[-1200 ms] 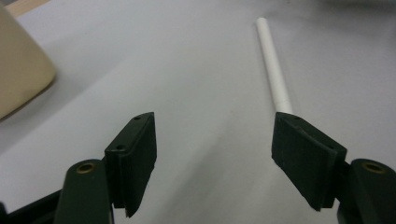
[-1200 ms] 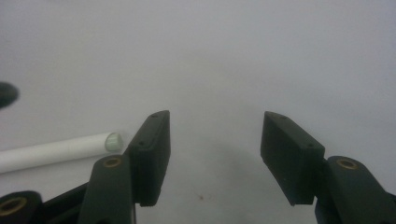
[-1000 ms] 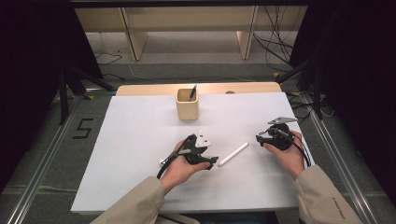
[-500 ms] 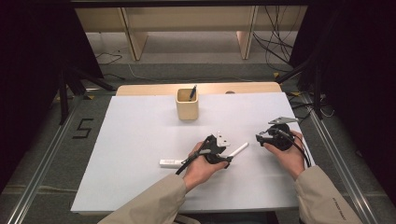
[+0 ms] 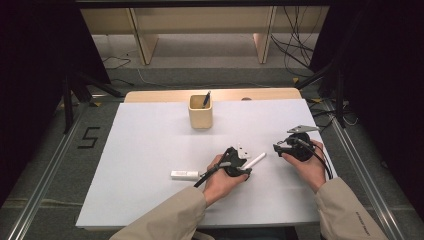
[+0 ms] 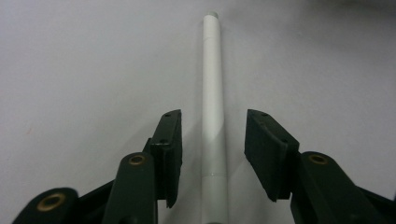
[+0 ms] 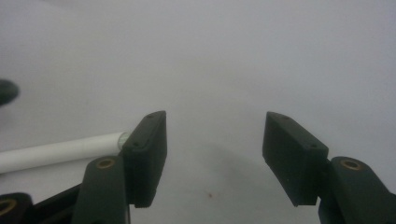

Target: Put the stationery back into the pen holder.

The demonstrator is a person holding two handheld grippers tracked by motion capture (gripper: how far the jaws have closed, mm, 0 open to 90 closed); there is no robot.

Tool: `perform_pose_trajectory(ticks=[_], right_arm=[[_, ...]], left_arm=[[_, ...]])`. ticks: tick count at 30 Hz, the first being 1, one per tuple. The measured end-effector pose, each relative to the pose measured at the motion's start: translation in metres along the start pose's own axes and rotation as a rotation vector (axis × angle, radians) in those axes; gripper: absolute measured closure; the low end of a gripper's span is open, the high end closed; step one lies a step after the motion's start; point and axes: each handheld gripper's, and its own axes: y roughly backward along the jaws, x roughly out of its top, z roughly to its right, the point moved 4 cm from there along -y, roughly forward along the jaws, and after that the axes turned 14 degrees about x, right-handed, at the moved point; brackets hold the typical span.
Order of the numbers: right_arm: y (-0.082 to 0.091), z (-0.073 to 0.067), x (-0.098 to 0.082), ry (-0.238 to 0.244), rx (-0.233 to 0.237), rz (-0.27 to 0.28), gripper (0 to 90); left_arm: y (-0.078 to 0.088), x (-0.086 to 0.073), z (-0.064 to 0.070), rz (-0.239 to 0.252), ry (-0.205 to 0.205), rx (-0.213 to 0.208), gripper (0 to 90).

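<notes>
A slim white pen (image 6: 211, 70) lies on the white table and runs lengthwise between the jaws of my left gripper (image 6: 212, 116). The jaws have just been closing on it, but a gap remains on each side and the pads do not touch it. In the high view the left gripper (image 5: 243, 162) sits over the pen's (image 5: 257, 159) near end. My right gripper (image 5: 279, 146) rests to the right of the pen, pointing left. In its own view the right gripper (image 7: 215, 119) is open with nothing between its jaws, and the pen's tip (image 7: 60, 151) shows beside the left jaw.
A short white block (image 5: 184, 174) lies on the table left of my left hand. A wooden cup (image 5: 200, 114) holding a dark pen (image 5: 206, 99) stands at the back middle. The table's front edge (image 5: 200, 226) runs just under the person's sleeves.
My left hand has moved right, from beside the short white block to the pen, and now straddles it. The block lies uncovered behind it. The right hand has stayed put.
</notes>
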Motion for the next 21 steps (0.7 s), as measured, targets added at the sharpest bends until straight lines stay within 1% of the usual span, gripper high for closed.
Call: perform_pose_trajectory(ticks=[5,14,21], right_arm=[[-0.0002,-0.0003,0.0001,0.000,0.001,0.001,40.6],[-0.0002,-0.0007,0.0004,0.001,0.004,0.004,40.6],[-0.0006,-0.0009,0.0003,0.002,0.007,0.003,40.6]], left_arm=[[-0.0017,0.0000,-0.0004,-0.006,0.010,-0.004,60.0],[-0.0036,-0.0010,-0.0004,-0.020,0.002,-0.016,64.8],[-0.0037,-0.0009,-0.0011,-0.025,0.001,-0.014,66.8]])
